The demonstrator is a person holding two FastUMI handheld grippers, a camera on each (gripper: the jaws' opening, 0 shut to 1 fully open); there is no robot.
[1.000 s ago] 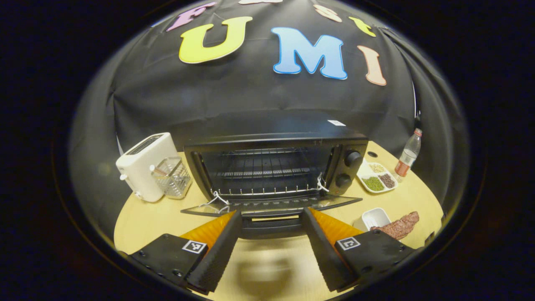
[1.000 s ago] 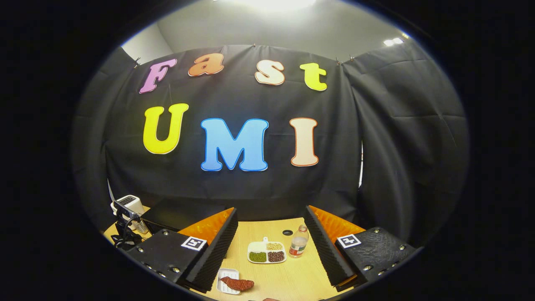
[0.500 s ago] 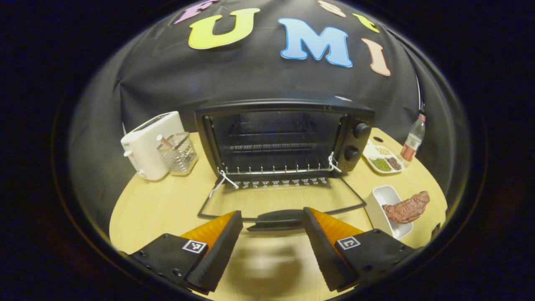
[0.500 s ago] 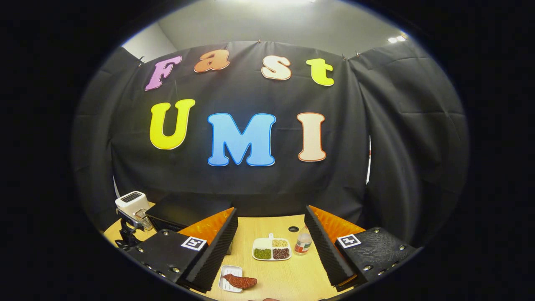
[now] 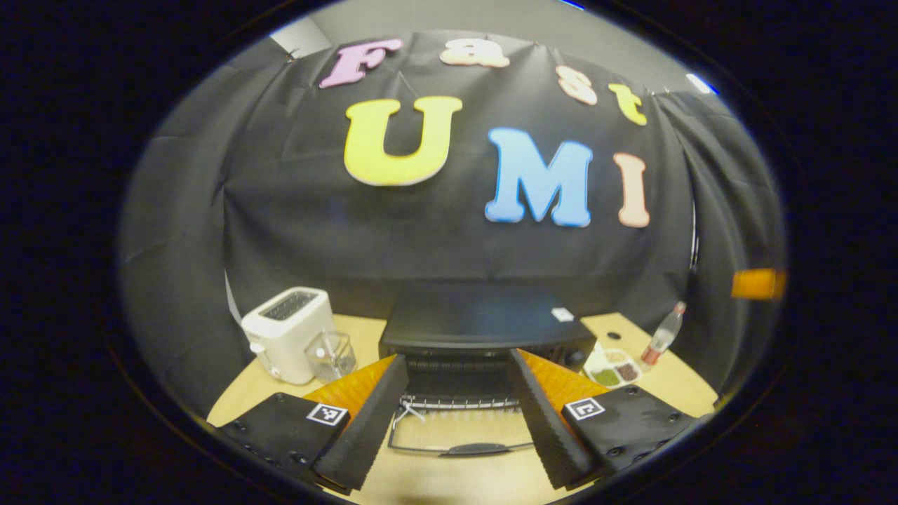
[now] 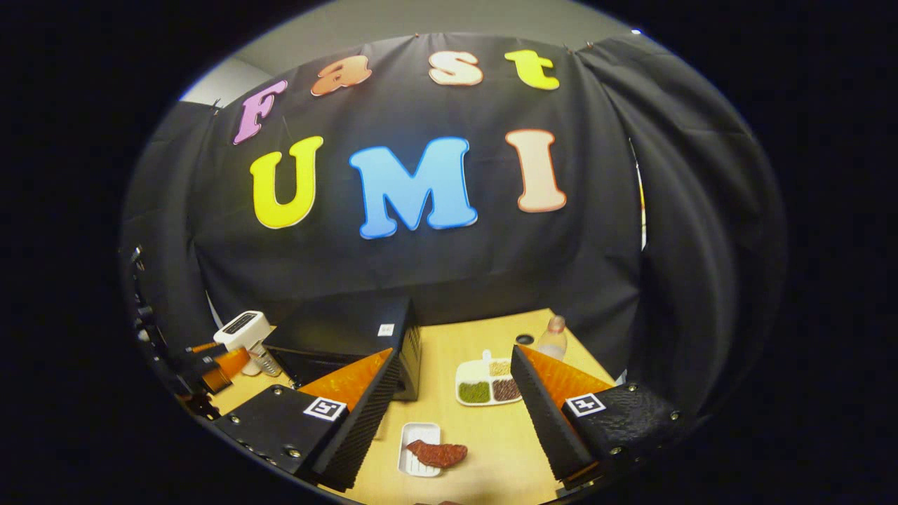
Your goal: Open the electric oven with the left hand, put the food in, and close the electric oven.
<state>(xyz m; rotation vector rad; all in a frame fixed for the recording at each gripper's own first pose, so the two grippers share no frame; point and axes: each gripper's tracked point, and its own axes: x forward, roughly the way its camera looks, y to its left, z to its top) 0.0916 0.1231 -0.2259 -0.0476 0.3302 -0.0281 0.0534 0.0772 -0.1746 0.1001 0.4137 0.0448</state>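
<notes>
We are holding the left gripper [image 5: 454, 428] open and empty above the oven door [image 5: 463, 438], which is lying flat open before the oven [image 5: 484, 326]. We are hovering the right gripper [image 6: 454, 421] open above the meat [image 6: 436, 453] resting across its white dish [image 6: 418, 442]; the oven is sitting beyond, left.

Black oven [image 5: 484, 326] on a pale wood table [image 6: 484, 435]

White toaster [image 5: 284, 333]; white dish [image 6: 419, 449] under reddish-brown meat [image 6: 438, 454]; white tray [image 6: 487, 382] of green, beige and dark brown grains; clear bottle [image 5: 663, 337] with red label.
</notes>
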